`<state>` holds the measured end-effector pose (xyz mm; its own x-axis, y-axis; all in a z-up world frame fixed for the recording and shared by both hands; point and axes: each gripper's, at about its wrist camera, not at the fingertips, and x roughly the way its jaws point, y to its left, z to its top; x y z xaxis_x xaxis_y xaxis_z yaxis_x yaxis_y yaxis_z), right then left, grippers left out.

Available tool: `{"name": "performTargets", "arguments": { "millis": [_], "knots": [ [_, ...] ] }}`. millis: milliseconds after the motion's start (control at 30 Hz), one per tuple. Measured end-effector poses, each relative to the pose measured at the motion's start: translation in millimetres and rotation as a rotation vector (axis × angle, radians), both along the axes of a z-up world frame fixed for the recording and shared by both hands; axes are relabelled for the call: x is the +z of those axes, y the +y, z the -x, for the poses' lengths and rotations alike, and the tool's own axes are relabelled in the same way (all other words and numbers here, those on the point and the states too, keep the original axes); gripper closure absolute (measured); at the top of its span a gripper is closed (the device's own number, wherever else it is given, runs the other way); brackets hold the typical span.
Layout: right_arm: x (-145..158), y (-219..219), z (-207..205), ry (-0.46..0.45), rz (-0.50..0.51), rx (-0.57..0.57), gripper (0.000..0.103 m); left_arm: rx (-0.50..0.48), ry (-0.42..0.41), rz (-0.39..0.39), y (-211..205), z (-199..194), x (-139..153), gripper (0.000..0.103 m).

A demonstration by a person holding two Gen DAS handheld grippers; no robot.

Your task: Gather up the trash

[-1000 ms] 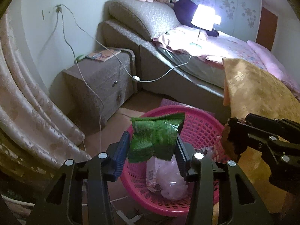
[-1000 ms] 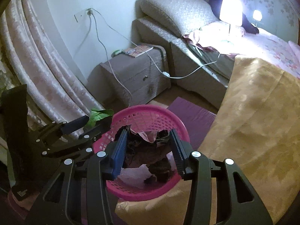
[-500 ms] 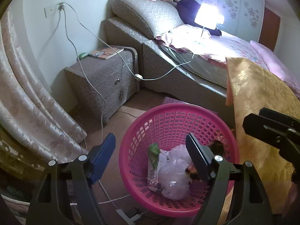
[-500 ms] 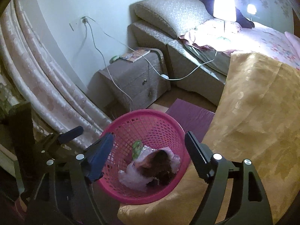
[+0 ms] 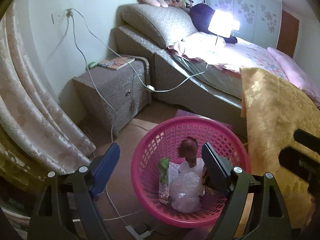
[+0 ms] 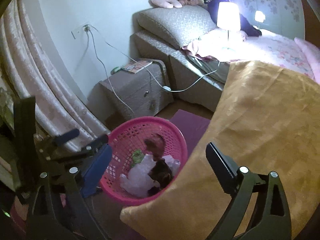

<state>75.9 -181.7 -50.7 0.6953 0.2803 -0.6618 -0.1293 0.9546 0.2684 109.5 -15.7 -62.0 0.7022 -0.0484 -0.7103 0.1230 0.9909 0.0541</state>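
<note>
Counting perhaps four scraps [image 5: 185, 192], one basket [image 5: 152, 160]

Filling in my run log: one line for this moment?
left claw: opening, empty | right claw: opening, empty | pink basket: green wrapper, brown scrap inside

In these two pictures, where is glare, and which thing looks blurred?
Left wrist view: the bedside lamp burns out to white and washes the bedding beside it; a brown piece of trash over the pink basket is smeared. Right wrist view: same lamp glare, same brown smear; walls bow from the fisheye.
</note>
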Motion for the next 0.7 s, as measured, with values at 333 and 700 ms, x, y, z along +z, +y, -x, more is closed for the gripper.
{"name": "performTargets", "arguments": {
  "millis": [333,700],
  "knots": [
    [12,-1,32,-0.074,0.072,-0.028,0.010,0.030,-0.066,-0.028,-2,20,27,0.021],
    [22,-6,56,-0.129,0.066,-0.053,0.010,0.037,-0.101,-0.039,-1,54,46,0.018]
  ]
}}
